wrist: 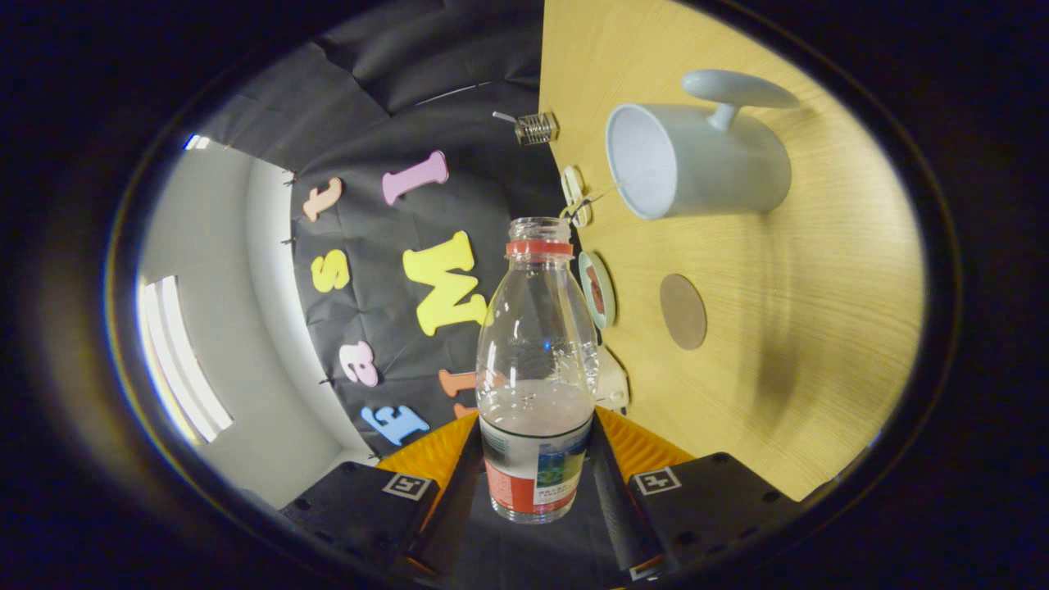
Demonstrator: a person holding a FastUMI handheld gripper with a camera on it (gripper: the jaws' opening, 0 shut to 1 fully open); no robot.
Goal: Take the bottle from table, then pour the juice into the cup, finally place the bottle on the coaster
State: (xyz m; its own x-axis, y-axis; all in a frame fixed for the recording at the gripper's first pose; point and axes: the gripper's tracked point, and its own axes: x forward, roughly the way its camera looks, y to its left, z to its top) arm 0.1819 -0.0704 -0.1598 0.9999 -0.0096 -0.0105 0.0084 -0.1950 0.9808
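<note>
A booth hung with black cloth formed the background, and a pale wooden table stood beside it; the whole view was rolled on its side, so the tabletop ran like a wall next to the cloth.

Nearest the camera, the gripper was clenched on the bottle, with one finger pressing each side of its labelled lower part. The bottle was clear plastic, its cap off and a red ring around the open neck. A pinkish juice filled only its lower part, level with the top of the label. The bottle was held off the table, its mouth pointing away from the fingers.

Just beyond the bottle's shoulder, a small round lid with a pale green rim lay at the table's edge. A little further onto the table lay the coaster, a flat brown disc with nothing on it. Beyond that stood the cup, a pale grey mug with a broad handle, its open mouth turned toward the bottle's side. Past the cup, a small metal clip sat at the far edge of the table against the cloth.
</note>
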